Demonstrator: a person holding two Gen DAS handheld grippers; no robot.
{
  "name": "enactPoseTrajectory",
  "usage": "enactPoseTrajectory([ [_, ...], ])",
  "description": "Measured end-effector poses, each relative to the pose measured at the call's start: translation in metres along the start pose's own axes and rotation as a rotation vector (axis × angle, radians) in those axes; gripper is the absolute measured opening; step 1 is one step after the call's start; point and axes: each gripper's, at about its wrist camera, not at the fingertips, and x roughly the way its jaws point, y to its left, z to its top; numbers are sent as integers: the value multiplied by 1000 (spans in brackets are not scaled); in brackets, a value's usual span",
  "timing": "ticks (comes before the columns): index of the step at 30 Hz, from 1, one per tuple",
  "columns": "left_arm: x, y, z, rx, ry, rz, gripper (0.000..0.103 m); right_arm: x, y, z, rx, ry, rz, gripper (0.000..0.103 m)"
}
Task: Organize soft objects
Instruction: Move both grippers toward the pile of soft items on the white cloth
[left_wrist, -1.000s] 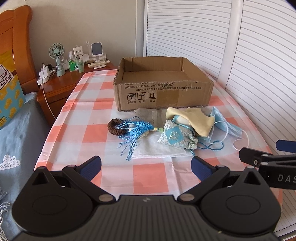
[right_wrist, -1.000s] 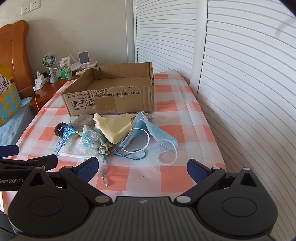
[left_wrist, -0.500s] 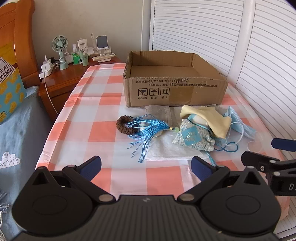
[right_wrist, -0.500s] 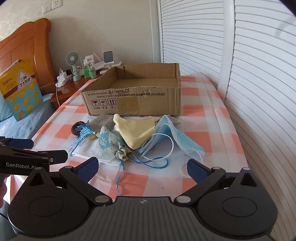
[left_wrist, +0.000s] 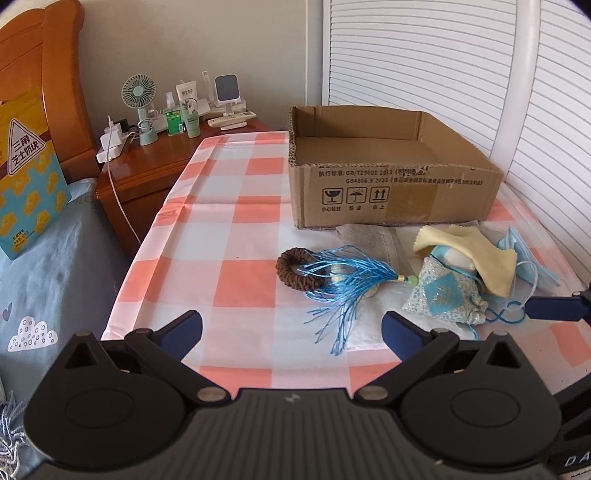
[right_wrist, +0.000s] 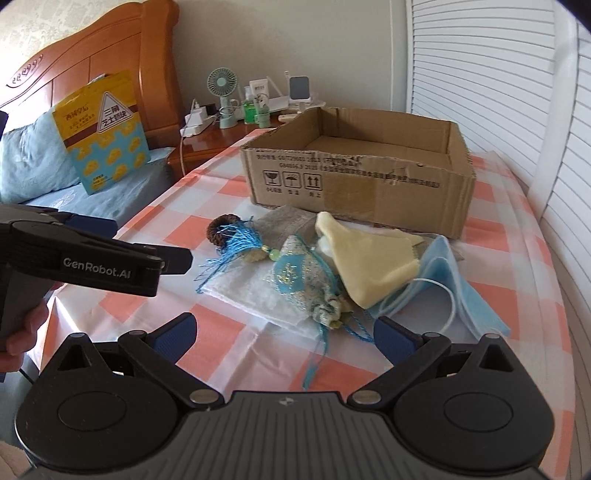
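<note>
Left hand-held gripper (left_wrist: 291, 328) is spread wide with nothing between its blue pads, hanging over the near edge of the table (left_wrist: 229, 236) with the pink-and-white checked cloth. Right hand-held gripper (right_wrist: 282, 336) is also splayed and empty, low over the same edge, just short of the pile.

The landmark here is the open brown cardboard box (left_wrist: 391, 184), which sits on the table's far half with nothing visible inside it. All the soft stuff is heaped right in front of the box's printed wall:
- brown braided ring with a blue thread tassel (left_wrist: 301, 269), out front of the box's left corner
- grey fabric pouch (left_wrist: 373, 240) lying close to the box wall
- flat white cloth (right_wrist: 251, 290) underneath, on the side of the pile away from the box
- pale blue embroidered drawstring sachet (left_wrist: 443, 295) on top of that white cloth
- cream-yellow cloth (left_wrist: 476, 254) draped over the sachet's upper part
- light blue face masks with white ear loops (right_wrist: 450, 280) under the yellow cloth, toward the box's right corner

Beyond the box's left side there's a wooden nightstand (left_wrist: 147, 166) carrying a small green desk fan (left_wrist: 138, 96).
</note>
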Motion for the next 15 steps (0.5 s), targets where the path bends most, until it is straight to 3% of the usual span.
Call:
enactPoseTrajectory([
  [5, 9, 16, 6, -31, 6, -6, 102, 15, 15, 13, -61, -3, 49, 103],
  [11, 20, 30, 7, -67, 24, -34, 102, 42, 17, 22, -104, 32, -20, 103],
  [15, 25, 33, 7, -63, 32, -37, 102, 48, 15, 21, -86, 67, -11, 103],
])
